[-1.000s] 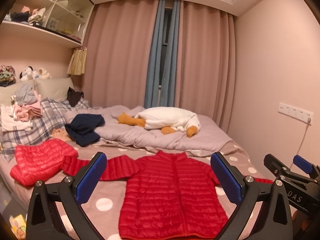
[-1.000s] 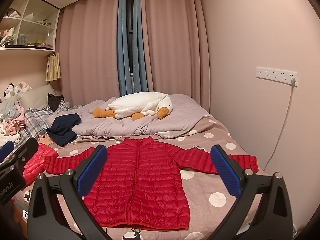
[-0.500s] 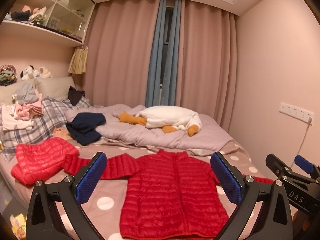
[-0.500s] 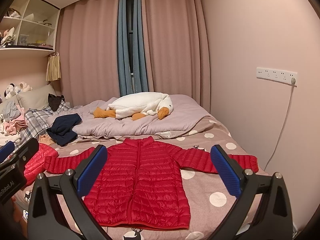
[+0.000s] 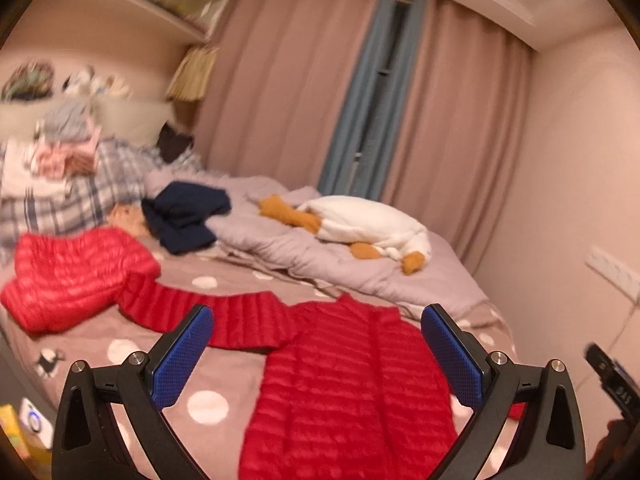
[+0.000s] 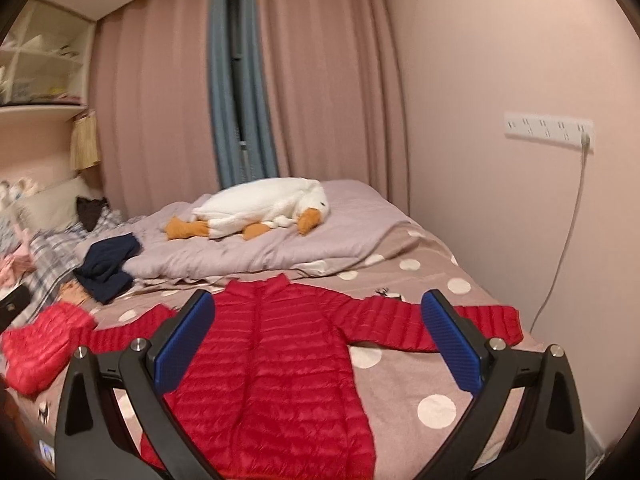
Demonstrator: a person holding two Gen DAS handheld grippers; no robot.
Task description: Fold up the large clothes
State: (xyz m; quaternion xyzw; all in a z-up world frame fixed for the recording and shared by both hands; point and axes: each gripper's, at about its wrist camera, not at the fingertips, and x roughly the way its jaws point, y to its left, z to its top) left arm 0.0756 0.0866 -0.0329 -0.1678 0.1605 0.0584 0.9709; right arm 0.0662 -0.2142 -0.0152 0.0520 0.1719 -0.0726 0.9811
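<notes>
At the far left of the left wrist view, shelves and a pile of clothes were smeared by blur and could not be told apart. Below them a second red padded garment [image 5: 76,276] lay bunched on the polka-dot bedspread [image 5: 208,404], touching the sleeve end of the red puffer jacket [image 5: 352,384]. That jacket lay flat, front up, zipped, sleeves out to both sides; its hem was cut off by the frame edge and partly hidden behind the gripper arms. The left gripper [image 5: 316,356] hung above it with blue pads spread wide, holding nothing. Behind, a navy garment [image 5: 184,216] sat rumpled beside a grey quilt [image 5: 304,256], with a white goose plush [image 5: 368,232] on top.

In the right wrist view, the right gripper [image 6: 318,340] also stood wide apart and empty over the jacket's chest. The jacket's right-hand sleeve [image 6: 476,328] reached the bed edge. A small dark object near its shoulder was too small to identify. A wall socket strip [image 6: 548,128] carried one cable.
</notes>
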